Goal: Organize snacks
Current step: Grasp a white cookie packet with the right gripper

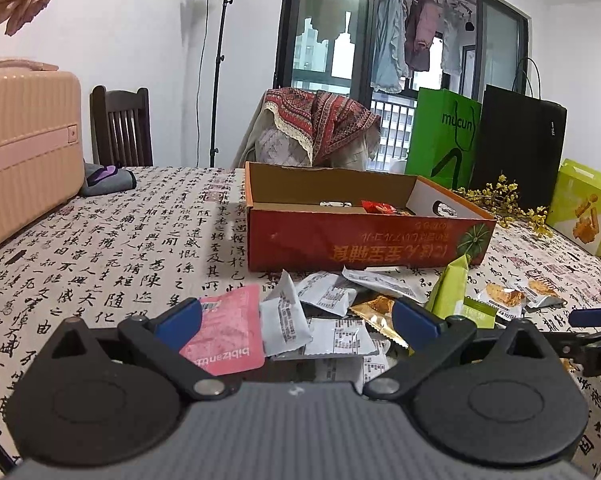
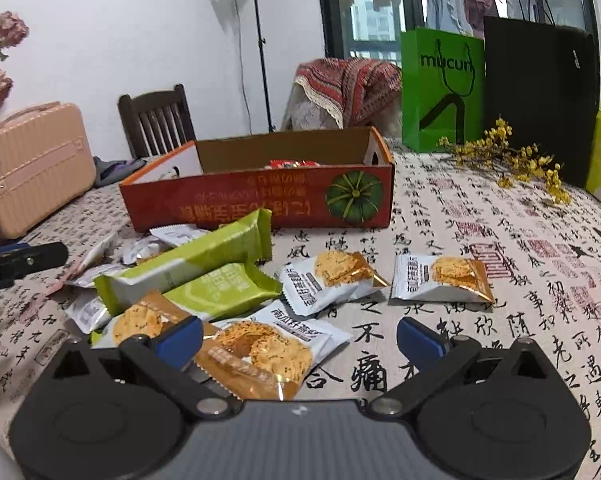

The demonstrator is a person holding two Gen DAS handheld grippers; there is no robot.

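Organizing snacks at an early stage, seen from both wrist cameras. The red cardboard box, open-topped and printed with a green pumpkin, stands on the counter, which is covered by a calligraphy-print cloth; only a few items show above its near wall, among them a red wrapper and a small white piece, so the box appears mostly unfilled. Most of the snacks lie loose on the cloth in front of the box. In the left wrist view the left tongs are spread wide and hold nothing, poised low over a heap of a pink packet and several white sachets. In the right wrist view the right tongs are likewise spread and empty, with an orange-and-white cookie packet lying between the fingers but not pinched. Beyond it lie two green bar wrappers, the upper resting across the lower, and two further cookie packets, near each other but apart, on the bare cloth to the right. Judged from this layout, little of the task is done: a dozen or so packets remain outside the box, and the likely step in hand is closing on the nearest packet for transfer. Shopping bags, a yellow flower sprig and a pink case stand around the edge and seem outside the task.
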